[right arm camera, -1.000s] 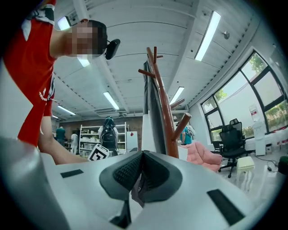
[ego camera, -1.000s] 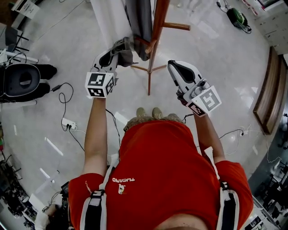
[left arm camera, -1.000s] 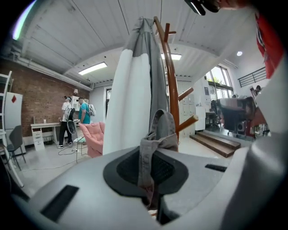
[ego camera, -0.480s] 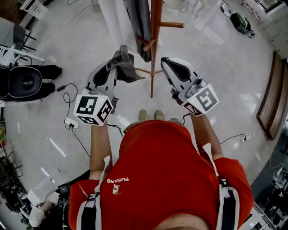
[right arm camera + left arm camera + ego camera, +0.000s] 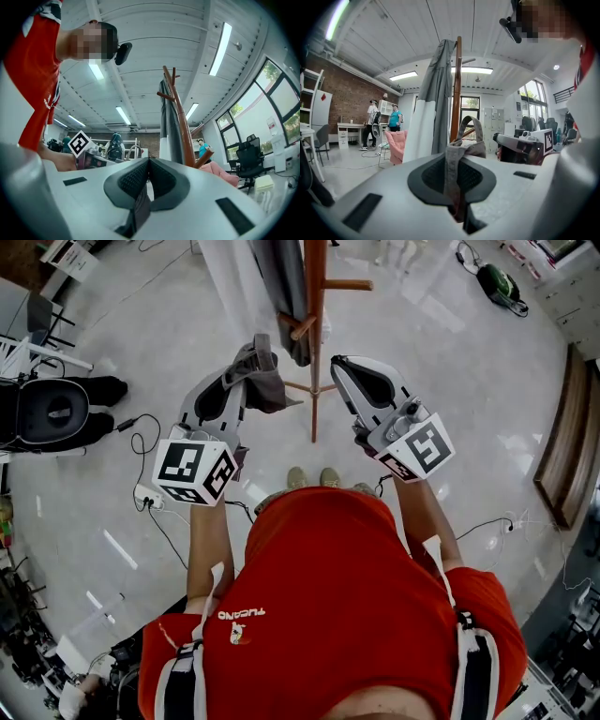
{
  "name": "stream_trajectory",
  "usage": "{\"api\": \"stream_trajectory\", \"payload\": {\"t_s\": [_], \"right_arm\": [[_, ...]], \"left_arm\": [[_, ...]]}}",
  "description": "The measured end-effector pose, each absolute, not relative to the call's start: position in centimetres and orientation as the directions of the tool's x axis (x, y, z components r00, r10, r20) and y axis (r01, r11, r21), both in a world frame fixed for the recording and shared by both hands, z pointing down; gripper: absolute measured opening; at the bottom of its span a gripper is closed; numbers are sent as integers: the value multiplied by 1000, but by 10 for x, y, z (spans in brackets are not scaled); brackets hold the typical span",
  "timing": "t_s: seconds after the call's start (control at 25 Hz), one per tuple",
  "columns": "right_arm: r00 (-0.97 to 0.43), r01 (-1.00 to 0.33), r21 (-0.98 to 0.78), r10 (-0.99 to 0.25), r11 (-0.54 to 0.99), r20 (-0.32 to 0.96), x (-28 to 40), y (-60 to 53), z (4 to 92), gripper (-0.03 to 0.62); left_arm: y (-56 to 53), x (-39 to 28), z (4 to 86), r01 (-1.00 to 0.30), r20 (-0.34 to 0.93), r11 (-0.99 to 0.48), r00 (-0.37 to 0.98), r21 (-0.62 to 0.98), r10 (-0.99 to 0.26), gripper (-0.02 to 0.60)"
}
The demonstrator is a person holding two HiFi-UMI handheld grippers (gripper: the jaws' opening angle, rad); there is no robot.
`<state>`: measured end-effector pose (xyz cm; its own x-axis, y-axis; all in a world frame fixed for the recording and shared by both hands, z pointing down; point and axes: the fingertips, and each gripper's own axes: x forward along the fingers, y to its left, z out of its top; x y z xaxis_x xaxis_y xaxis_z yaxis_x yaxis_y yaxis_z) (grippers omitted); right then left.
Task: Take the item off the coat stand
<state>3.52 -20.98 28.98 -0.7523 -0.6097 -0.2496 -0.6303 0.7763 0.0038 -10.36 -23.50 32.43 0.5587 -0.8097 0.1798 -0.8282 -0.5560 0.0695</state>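
My left gripper (image 5: 249,356) (image 5: 452,158) is shut on a grey fabric item with a strap loop (image 5: 263,381) (image 5: 462,146), held just left of the wooden coat stand (image 5: 313,343) (image 5: 456,89) and free of its pegs. A grey-and-white garment (image 5: 277,277) (image 5: 432,93) still hangs on the stand. My right gripper (image 5: 340,363) (image 5: 149,162) is shut with nothing in it, close to the right of the pole (image 5: 182,117). Each gripper shows in the other's view: the right gripper (image 5: 520,146), the left gripper (image 5: 89,157).
Cables and a power strip (image 5: 144,498) lie on the floor at the left, beside a black chair (image 5: 47,409). A wooden bench (image 5: 562,427) runs along the right. Two people (image 5: 375,123) stand far back by a pink armchair (image 5: 396,143).
My left gripper has drawn back toward me and to the left with the grey item, away from the stand. The right gripper shifted slightly left; both are nearly still over the last half second.
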Motion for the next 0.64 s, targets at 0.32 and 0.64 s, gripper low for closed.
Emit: {"api": "stream_trajectory", "payload": {"t_s": [0.32,0.64], "right_arm": [[-749,-634,3,-613,773,-252,41,-209,288,23],[-749,-634,0,-614,773,-250,41,-211,290,23]], "left_arm": [[-236,-98,327,-828,191,-557,558,66,-807,25],[-238,-97,328,-826,191,-559,561,70,-805,25]]}}
